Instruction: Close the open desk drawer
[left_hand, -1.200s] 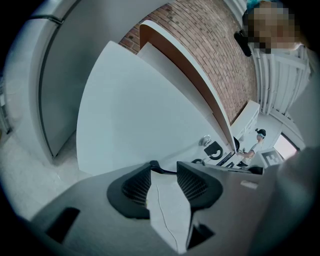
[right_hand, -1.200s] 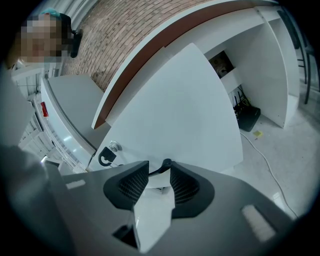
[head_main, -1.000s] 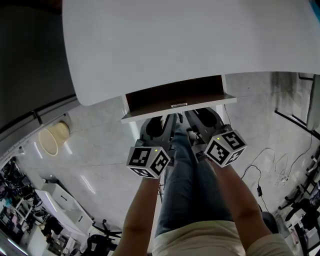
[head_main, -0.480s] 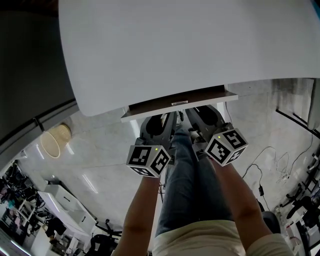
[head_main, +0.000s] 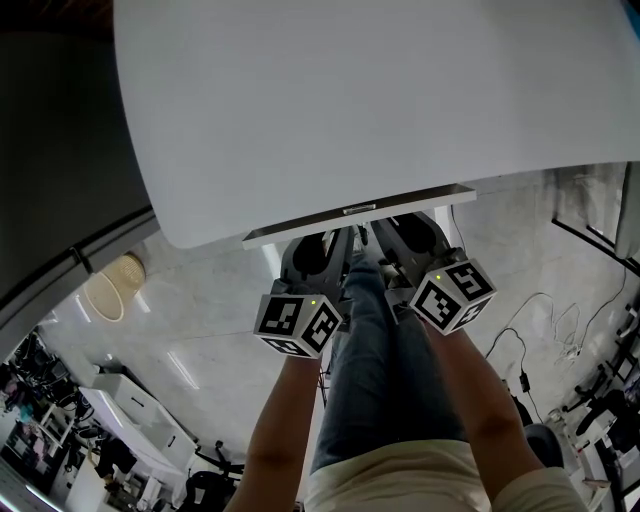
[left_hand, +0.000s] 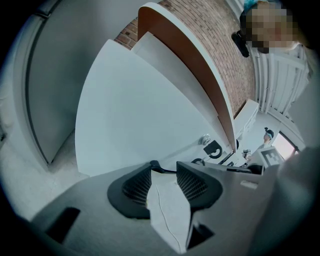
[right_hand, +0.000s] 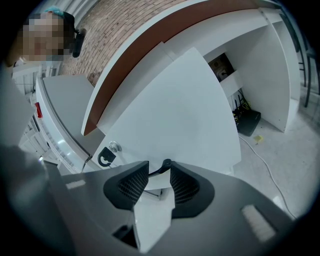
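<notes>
The white desk top (head_main: 350, 100) fills the upper head view. Under its near edge only a thin strip of the white drawer front (head_main: 300, 226) shows, with a small metal fitting (head_main: 358, 209) at its middle. My left gripper (head_main: 318, 250) and right gripper (head_main: 408, 236) sit side by side just below that front, tips at it. In the left gripper view the left gripper (left_hand: 164, 167) stands open with nothing between its pads, its tips at the lower edge of the drawer front (left_hand: 140, 115). The right gripper (right_hand: 159, 170) is also open and empty against the drawer front (right_hand: 175, 110), beside a round lock (right_hand: 115, 147).
The person's legs in jeans (head_main: 375, 380) hang between the arms. A woven basket (head_main: 112, 287) stands on the pale floor at the left, and cables (head_main: 540, 340) lie at the right. A black box (right_hand: 248, 121) sits under the desk.
The drawer has slid in under the desk top: its brown inside, visible before, is now hidden. Both grippers moved forward with the drawer front.
</notes>
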